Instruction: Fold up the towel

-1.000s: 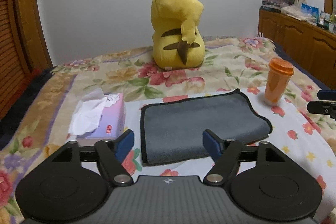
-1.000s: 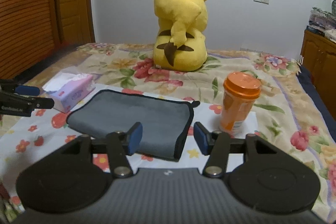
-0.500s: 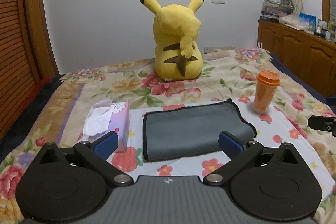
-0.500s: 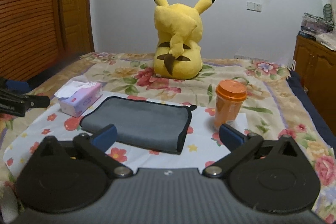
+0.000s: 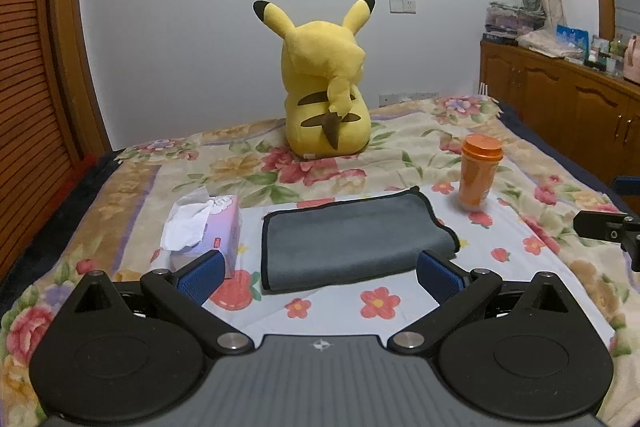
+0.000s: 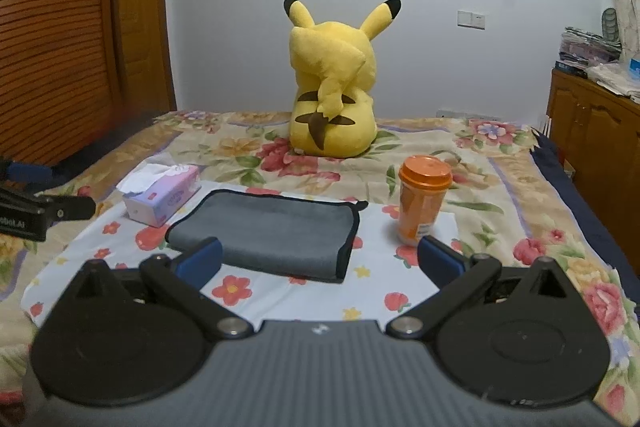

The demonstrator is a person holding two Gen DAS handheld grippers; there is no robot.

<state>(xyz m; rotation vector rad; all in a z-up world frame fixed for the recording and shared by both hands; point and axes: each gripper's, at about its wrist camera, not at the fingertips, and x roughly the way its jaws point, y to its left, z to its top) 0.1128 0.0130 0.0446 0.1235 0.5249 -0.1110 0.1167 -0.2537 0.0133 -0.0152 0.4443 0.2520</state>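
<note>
A grey towel with black trim (image 5: 348, 237) lies folded flat on the flowered bedspread; it also shows in the right wrist view (image 6: 268, 231). My left gripper (image 5: 320, 277) is open and empty, held above the bed just in front of the towel's near edge. My right gripper (image 6: 320, 261) is open and empty, also in front of the towel, to its right. The right gripper's tip (image 5: 608, 227) shows at the right edge of the left wrist view; the left gripper's tip (image 6: 36, 213) shows at the left edge of the right wrist view.
A tissue box (image 5: 204, 227) lies left of the towel, an orange lidded cup (image 5: 478, 173) stands right of it, and a yellow Pikachu plush (image 5: 326, 95) sits behind. A wooden cabinet (image 5: 560, 99) runs along the right; a slatted wooden door (image 5: 28, 67) is at left.
Both grippers have opened wide and drawn back and up from the towel, which lies as before and looks smaller now.
</note>
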